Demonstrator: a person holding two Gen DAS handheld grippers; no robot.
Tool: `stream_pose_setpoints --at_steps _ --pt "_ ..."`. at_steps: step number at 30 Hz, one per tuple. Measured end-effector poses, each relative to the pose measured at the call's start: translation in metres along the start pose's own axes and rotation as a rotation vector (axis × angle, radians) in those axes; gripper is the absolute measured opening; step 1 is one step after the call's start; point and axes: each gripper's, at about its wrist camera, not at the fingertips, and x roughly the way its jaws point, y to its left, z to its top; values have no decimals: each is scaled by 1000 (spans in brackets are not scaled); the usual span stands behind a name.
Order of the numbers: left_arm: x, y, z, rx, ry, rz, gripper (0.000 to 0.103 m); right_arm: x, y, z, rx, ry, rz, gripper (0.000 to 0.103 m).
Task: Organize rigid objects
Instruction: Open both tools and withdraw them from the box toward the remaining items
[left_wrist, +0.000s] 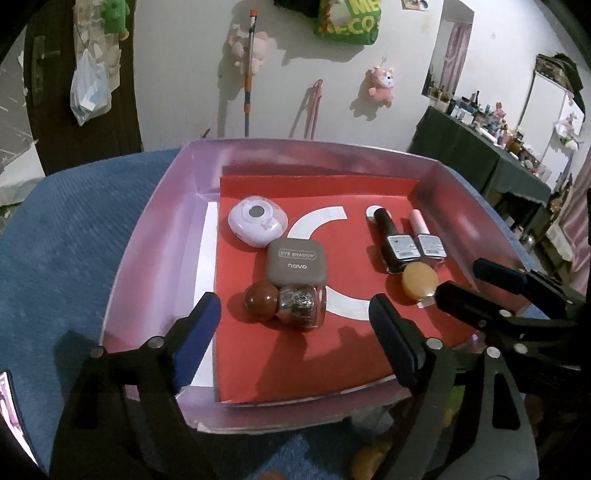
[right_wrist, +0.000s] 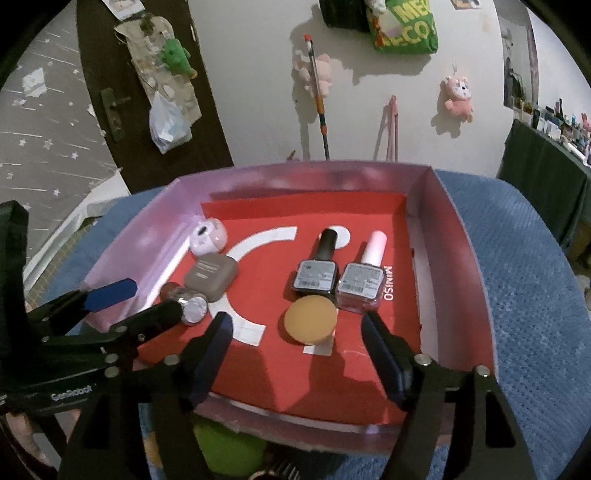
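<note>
I take the eye shadow case (left_wrist: 295, 264) as my landmark: a grey-brown square compact lying flat on the red liner (left_wrist: 295, 369) of the pink-walled box (left_wrist: 147, 236). Touching its near edge is a bottle lying on its side, with a round brown cap (left_wrist: 260, 300) and a shiny glass body (left_wrist: 301, 304). Just behind the case and to its left sits a white rounded case (left_wrist: 256, 220) with a grey disc on top. Well to the right of the eye shadow case two nail polish bottles lie side by side, caps pointing away from me: the dark bottle (left_wrist: 397, 245) nearer the case, the pink bottle (left_wrist: 428, 240) beyond it, touching each other. Against their near ends rests a flat amber bottle (left_wrist: 419, 282) with its small neck toward me.

My left gripper (left_wrist: 295, 325) hangs over the near part of the box, its fingers spread wide on either side of the brown-capped bottle and not pressing on it; it has hold of nothing. My right gripper (right_wrist: 297, 332) is likewise spread wide, straddling the amber bottle without touching it, and carries nothing.

The box sits on a blue ribbed cloth (left_wrist: 66, 240). On the white wall behind it hang a pink plush toy (left_wrist: 382, 85) and a green bag (left_wrist: 349, 18), with a mop handle (left_wrist: 249, 70) leaning there.
</note>
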Motion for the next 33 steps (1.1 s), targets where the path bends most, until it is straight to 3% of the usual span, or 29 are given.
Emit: stream_pose_setpoints --at_steps 2,4,14,33 --pt "-4 -1 0 6 -11 5 87 -9 1 0 -1 -21 7 79" --pt "-11 -2 0 10 -31 23 99 -16 2 0 1 -35 15 84" --pt "-33 1 -4 15 -80 48 99 -51 10 -3 6 -119 54 103" --pt "-73 -1 -39 3 -157 23 103 -95 38 -32 -40 -233 33 103"
